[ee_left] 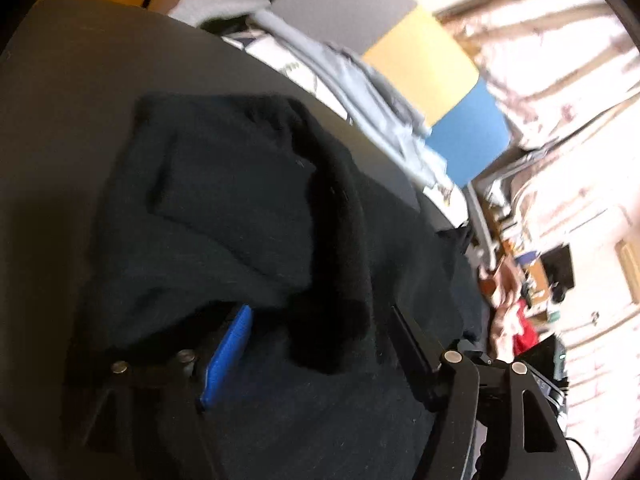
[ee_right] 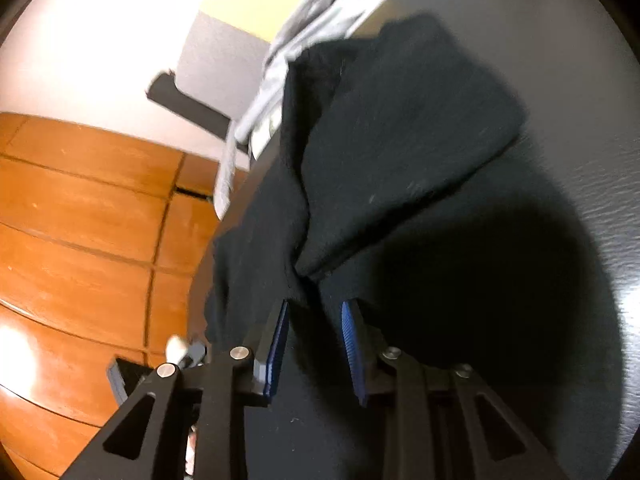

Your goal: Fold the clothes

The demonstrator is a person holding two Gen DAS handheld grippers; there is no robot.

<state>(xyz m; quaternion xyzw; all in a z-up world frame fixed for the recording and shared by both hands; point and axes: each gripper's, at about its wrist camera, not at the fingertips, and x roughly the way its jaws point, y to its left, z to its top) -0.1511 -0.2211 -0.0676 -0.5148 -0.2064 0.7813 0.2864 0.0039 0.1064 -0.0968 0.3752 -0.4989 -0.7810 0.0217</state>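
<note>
Here your left gripper [ee_left: 320, 344] has its fingers spread wide, and the black knit garment [ee_left: 248, 208] drapes over and between them, hiding part of the blue ribbed pad [ee_left: 228, 356]. Your right gripper [ee_right: 314, 344] also stands open; cloth bunches down into the gap, though blur makes contact with the pads hard to judge. The garment lies partly folded on the dark grey table [ee_right: 580, 128], beside a pile of pale grey clothes [ee_left: 360, 76].

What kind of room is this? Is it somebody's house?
Probably a lived-in home room. A black garment lies on a dark table, pale laundry is heaped behind it, and the floor is polished wood.
</note>
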